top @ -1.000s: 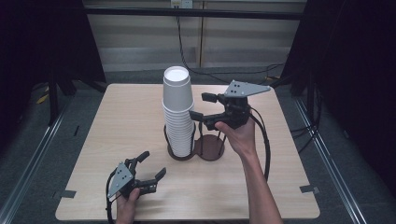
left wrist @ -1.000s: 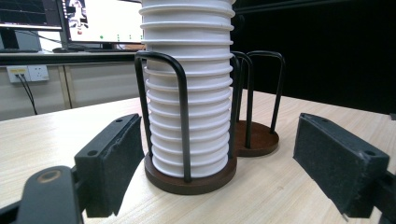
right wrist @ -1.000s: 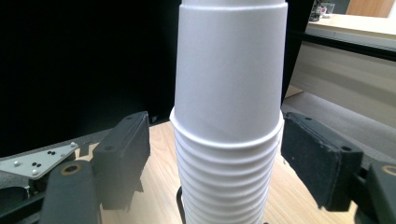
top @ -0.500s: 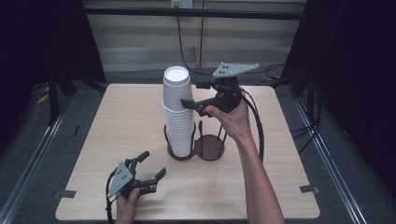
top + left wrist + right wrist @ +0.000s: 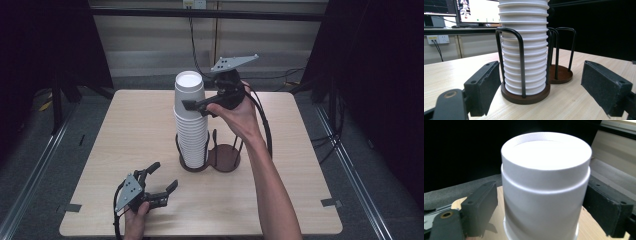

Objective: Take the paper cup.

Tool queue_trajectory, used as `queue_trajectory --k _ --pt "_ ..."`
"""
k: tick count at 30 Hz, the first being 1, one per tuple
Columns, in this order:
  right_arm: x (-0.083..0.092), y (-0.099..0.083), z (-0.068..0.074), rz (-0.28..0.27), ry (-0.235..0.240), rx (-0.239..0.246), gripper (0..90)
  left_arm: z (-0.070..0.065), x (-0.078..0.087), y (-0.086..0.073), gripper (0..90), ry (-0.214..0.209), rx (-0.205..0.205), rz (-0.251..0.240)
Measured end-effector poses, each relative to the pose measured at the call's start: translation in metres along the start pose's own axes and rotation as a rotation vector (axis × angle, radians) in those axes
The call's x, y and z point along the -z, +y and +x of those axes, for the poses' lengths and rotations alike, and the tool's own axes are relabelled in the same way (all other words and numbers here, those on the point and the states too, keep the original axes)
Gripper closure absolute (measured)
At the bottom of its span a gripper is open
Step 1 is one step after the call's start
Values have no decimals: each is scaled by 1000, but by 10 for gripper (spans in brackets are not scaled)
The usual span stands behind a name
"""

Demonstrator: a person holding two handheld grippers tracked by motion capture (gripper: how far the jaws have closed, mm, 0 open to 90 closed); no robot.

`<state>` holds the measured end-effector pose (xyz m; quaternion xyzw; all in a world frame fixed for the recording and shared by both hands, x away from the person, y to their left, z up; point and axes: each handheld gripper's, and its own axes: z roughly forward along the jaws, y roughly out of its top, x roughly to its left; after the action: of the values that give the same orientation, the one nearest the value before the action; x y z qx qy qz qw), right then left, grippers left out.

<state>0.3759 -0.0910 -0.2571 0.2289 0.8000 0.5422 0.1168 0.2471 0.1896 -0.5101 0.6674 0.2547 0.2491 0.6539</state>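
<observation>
A: What is made out in the high view?

B: A stack of white paper cups (image 5: 191,125) is seen standing in the left ring of a wire cup holder (image 5: 222,156) at mid tabletop (image 5: 125,130); the right ring is bare. The right claw (image 5: 192,101) is held at the top cup (image 5: 189,89), its jaws spread to either side; they have just been opening, with the cup between them and not pinched. The left claw (image 5: 164,176) is rested near the front edge, spread and empty, well apart from the stack.

A: And the left claw's view?

B: The nested rims (image 5: 525,50) are shown hemmed by the black wire uprights (image 5: 520,57); nothing is held between the spread jaws.

A: The right claw's view?

B: The top cup (image 5: 544,182) is seen upside down, base uppermost; a gap is seen at the left pad, while contact at the right pad cannot be told.

A: How is the cup judged to handle?

B: It is judged very light, thin-walled and easily crushed; the smooth taper may slip, and nested cups may be dragged along. The wall just under the stiff base ring is thought the best hold, squeezed gently.

A: Room for moving?

B: Side travel is blocked by the uprights, so a straight lift is called for; open space is offered above, and bare tabletop all round the holder.
</observation>
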Motion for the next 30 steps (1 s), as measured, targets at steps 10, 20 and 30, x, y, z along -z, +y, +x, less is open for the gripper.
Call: queue_trajectory --k 10,20,30 --pt "-13 8 0 29 -9 10 133 0 0 0 158 -1 0 0" --pt "-17 8 -1 25 -14 18 168 0 0 0 158 -1 0 0" --pt "-14 10 0 5 -15 25 184 0 0 0 158 -1 0 0"
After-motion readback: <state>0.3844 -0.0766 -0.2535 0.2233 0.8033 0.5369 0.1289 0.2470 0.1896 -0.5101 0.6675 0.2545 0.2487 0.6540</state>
